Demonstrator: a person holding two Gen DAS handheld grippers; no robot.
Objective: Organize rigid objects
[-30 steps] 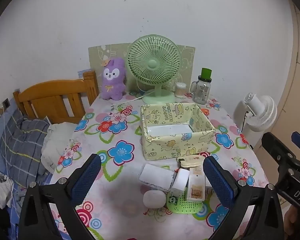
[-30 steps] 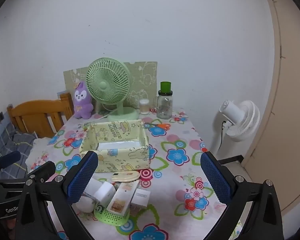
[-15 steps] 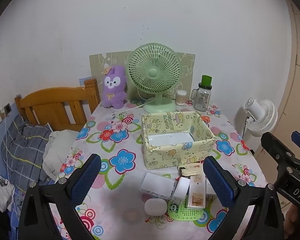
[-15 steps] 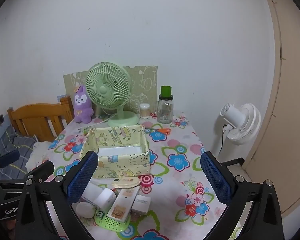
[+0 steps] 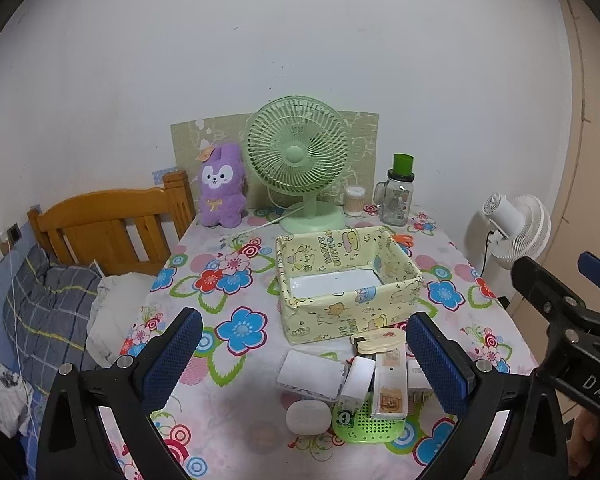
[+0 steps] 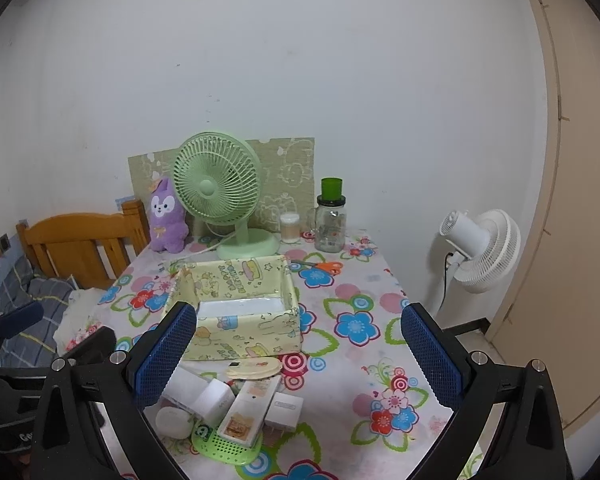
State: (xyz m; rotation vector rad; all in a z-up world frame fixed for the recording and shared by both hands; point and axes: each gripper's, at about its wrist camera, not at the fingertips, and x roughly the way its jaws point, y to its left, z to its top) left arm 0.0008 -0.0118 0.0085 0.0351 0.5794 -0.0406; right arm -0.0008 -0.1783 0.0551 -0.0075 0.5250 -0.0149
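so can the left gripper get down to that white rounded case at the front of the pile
Probably yes. The left gripper is open and holds nothing, and the white rounded case lies at the pile's near edge with nothing on top, only bare tablecloth on its left.

2 fans [image 5: 298, 156], 1 box [image 5: 348, 284], 1 plush [image 5: 221, 186]

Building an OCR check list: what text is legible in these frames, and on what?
"HAPPY BIRTHDAY": inner back wall of the yellow box.
"DAS", cut off: right gripper body, left wrist view.
"Ge", cut off: left gripper body, right wrist view.
Print on the long white box and glass jar: too small to read.
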